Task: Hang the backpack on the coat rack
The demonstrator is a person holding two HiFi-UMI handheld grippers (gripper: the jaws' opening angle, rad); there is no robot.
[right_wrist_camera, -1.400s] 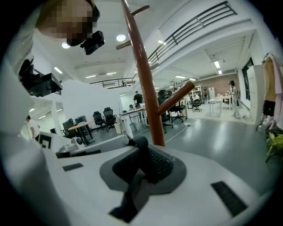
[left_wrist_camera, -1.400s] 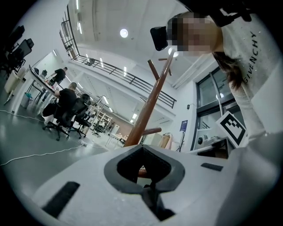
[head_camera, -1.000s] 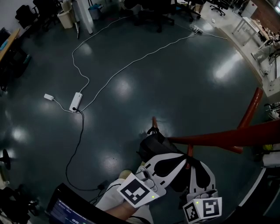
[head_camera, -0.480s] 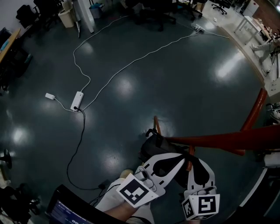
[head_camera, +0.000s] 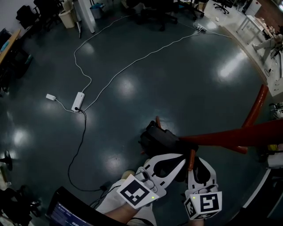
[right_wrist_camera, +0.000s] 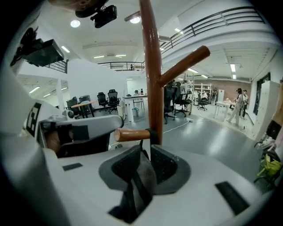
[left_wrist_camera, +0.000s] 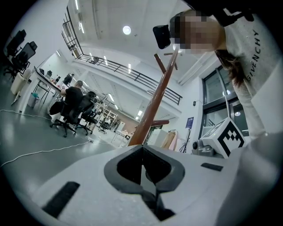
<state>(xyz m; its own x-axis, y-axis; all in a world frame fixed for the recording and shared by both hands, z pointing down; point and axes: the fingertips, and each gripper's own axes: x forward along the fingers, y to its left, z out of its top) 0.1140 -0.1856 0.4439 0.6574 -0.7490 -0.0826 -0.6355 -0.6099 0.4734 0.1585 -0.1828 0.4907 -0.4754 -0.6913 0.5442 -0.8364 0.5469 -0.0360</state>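
Observation:
In the head view the black backpack (head_camera: 157, 137) hangs low against the red-brown coat rack (head_camera: 230, 136), just beyond both grippers. My left gripper (head_camera: 176, 160) is shut, and a thin dark strap (left_wrist_camera: 153, 205) runs out of its closed jaws. My right gripper (head_camera: 193, 160) is shut on a grey-black backpack strap (right_wrist_camera: 141, 177). That strap loops over a short wooden peg (right_wrist_camera: 132, 134) where it meets the pole (right_wrist_camera: 150, 66). The left gripper view shows the left gripper (left_wrist_camera: 142, 153) under the slanting pole (left_wrist_camera: 154, 99). The right gripper (right_wrist_camera: 148, 152) sits right below the peg.
A white cable and power strip (head_camera: 77, 102) lie on the dark glossy floor (head_camera: 132, 75) to the far left. Office chairs (head_camera: 154, 11) and a bin (head_camera: 67, 18) stand at the back. A laptop corner (head_camera: 66, 209) shows at the bottom left. White tables (head_camera: 252, 31) line the right.
The backpack has risen and shifted toward the pole, and the strap now sits at the peg. Both grippers moved slightly with it and stayed shut.

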